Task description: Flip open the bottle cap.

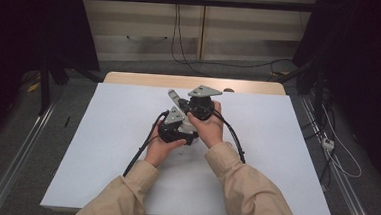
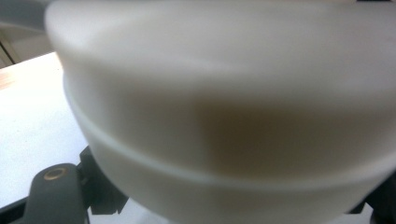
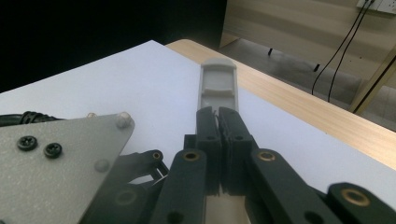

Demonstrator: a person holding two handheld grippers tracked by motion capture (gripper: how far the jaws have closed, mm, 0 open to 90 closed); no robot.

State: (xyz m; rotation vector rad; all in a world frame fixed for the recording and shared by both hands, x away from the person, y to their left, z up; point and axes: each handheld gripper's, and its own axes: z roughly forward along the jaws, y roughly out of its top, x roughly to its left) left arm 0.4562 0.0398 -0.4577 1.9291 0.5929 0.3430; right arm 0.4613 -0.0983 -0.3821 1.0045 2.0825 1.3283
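Both grippers meet over the middle of the white tabletop (image 1: 106, 147). My right gripper (image 3: 218, 116) is shut on a flat grey handle (image 3: 218, 84), which sticks out past the jaw tips toward the table's far edge. From above, that handle (image 1: 172, 94) pokes out up and left of the right gripper (image 1: 192, 105). A smooth white rounded object (image 2: 224, 93) sits very close to the left gripper's camera, blurred, between the wide-spread jaws of my left gripper (image 2: 224, 207). The left gripper (image 1: 177, 129) sits just left of and below the right one. Whether the white object joins the grey handle is hidden.
The white sheet lies on a wooden table whose bare strip (image 1: 190, 82) runs along the far edge. Black cables (image 1: 138, 157) trail from both grippers toward the person. Dark curtains, metal rails and floor cables (image 1: 336, 156) surround the table.
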